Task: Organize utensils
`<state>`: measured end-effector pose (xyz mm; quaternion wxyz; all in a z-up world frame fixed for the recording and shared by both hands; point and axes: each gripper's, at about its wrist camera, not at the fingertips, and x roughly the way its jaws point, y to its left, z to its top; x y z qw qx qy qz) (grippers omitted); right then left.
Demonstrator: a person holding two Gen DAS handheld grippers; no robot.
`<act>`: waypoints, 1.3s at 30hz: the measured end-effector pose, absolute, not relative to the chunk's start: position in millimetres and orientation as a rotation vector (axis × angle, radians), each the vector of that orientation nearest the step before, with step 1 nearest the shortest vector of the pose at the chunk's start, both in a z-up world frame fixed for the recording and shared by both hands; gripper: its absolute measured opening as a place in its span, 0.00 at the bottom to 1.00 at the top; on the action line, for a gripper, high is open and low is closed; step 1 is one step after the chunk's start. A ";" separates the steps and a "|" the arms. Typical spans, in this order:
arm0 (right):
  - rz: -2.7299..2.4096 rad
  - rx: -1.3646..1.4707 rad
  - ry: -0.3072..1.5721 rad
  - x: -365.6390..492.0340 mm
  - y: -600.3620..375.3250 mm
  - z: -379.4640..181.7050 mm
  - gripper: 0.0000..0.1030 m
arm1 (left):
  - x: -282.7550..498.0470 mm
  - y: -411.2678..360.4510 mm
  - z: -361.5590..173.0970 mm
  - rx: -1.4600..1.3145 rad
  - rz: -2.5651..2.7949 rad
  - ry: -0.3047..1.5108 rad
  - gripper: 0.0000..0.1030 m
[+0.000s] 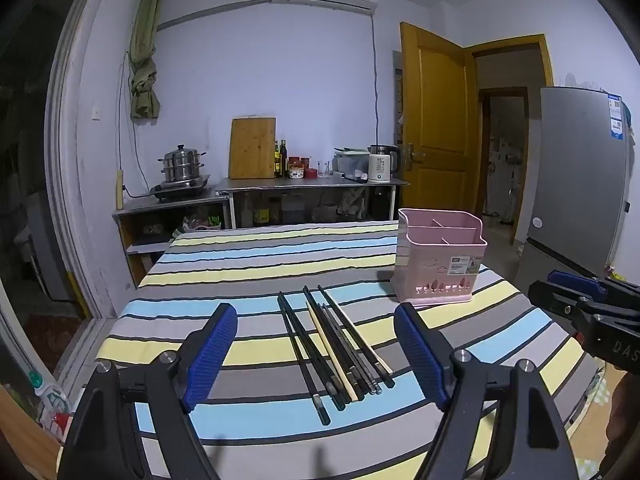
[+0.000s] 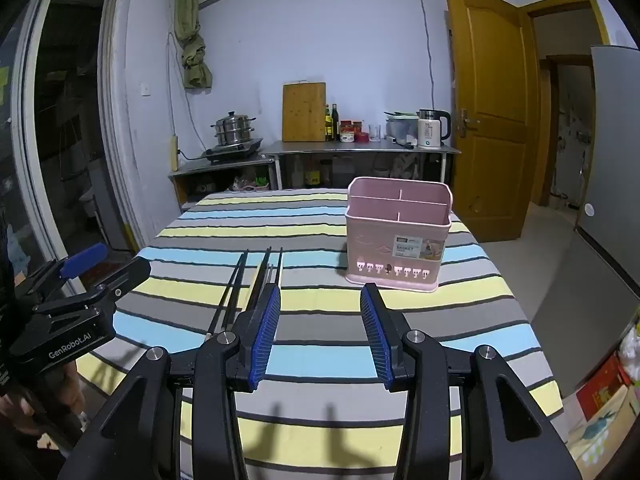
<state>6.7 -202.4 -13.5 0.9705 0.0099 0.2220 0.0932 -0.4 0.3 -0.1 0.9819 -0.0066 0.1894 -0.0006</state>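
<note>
Several chopsticks, mostly black with two pale ones, lie in a loose bundle on the striped table. A pink divided utensil basket stands upright to their right. My left gripper is open, its jaws on either side of the bundle and above it. In the right wrist view the chopsticks lie left of centre, partly hidden by my left finger, and the basket stands ahead. My right gripper is open and empty above the cloth. Each gripper shows in the other's view, the right gripper and the left gripper.
The striped cloth covers the table. A steel counter at the back wall holds a steamer pot, cutting board, bottles and kettle. A yellow door and a grey fridge stand at the right. Boxes lie on the floor.
</note>
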 end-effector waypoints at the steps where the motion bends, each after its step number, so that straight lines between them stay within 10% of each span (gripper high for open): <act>1: 0.187 0.017 0.452 6.6 -201.8 -13.5 0.42 | -0.7 0.4 -0.1 -0.012 0.001 0.381 0.78; 39: 0.186 0.010 0.466 7.9 -196.5 -15.3 0.41 | 1.2 1.6 -6.1 -0.021 -0.009 0.402 0.78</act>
